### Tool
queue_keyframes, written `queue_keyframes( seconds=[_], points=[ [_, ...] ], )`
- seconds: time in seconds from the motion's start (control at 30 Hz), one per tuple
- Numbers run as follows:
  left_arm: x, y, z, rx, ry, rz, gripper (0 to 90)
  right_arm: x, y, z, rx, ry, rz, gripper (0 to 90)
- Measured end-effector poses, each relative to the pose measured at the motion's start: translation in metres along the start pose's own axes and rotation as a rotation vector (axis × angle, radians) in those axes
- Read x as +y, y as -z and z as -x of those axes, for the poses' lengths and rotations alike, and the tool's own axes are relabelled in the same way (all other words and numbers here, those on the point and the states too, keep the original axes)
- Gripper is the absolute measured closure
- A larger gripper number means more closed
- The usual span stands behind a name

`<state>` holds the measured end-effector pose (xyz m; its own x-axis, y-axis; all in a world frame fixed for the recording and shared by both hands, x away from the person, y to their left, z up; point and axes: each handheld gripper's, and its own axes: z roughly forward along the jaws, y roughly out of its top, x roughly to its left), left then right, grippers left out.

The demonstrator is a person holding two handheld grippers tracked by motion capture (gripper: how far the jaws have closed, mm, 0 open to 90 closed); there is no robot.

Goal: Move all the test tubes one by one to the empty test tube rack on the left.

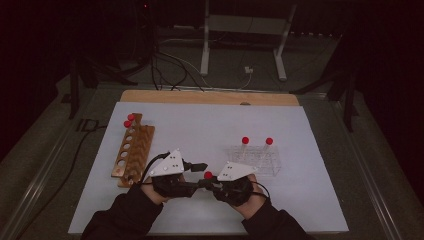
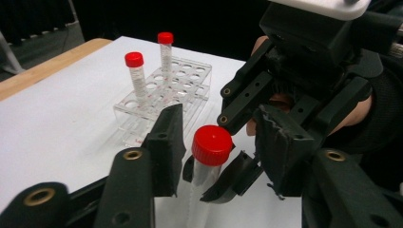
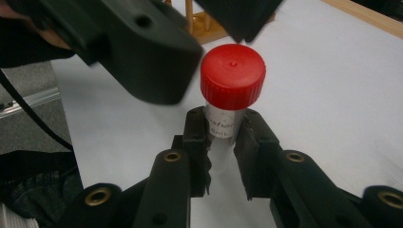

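Now right tool (image 3: 223, 156) clamps red-capped tube (image 3: 227, 104), left tool (image 2: 221, 156) half-open around it.

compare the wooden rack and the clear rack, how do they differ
The wooden rack is brown and opaque, a long narrow strip at the person's left; the clear rack is see-through plastic, a wider grid at the right. The wooden rack's two red-capped tubes crowd its far end; the clear rack's two stand apart. Both sit on the white sheet.

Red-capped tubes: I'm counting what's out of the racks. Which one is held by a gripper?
The tube between the hands, clamped below its cap by the right gripper; the others stand in the clear rack and wooden rack.
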<state>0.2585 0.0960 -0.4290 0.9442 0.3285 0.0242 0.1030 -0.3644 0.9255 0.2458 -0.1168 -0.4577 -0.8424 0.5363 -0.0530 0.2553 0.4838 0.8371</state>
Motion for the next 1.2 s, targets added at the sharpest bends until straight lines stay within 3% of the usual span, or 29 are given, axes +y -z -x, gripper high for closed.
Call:
queue_keyframes(
  seconds=[0.33, 0.63, 0.87, 0.93, 1.2],
  points=[
    [-0.002, -0.009, 0.0, 0.024, -0.012, -0.021, 69.4, 0.0, 0.002, 0.001, 0.002, -0.003, 0.004, 75.3],
    [-0.002, -0.01, 0.001, 0.045, -0.054, -0.041, 71.7, 0.0, 0.001, 0.002, 0.005, -0.013, -0.005, 75.3],
    [0.0, -0.009, -0.001, 0.062, -0.039, -0.023, 72.1, -0.001, 0.001, 0.004, 0.003, -0.024, 0.015, 74.0],
    [0.001, -0.008, -0.002, 0.064, -0.036, -0.017, 72.2, -0.001, 0.003, 0.005, 0.0, -0.033, 0.019, 65.7],
    [0.006, 0.004, -0.01, 0.109, -0.031, 0.008, 72.2, -0.001, 0.011, 0.011, -0.035, -0.049, 0.051, 46.8]
  ],
)
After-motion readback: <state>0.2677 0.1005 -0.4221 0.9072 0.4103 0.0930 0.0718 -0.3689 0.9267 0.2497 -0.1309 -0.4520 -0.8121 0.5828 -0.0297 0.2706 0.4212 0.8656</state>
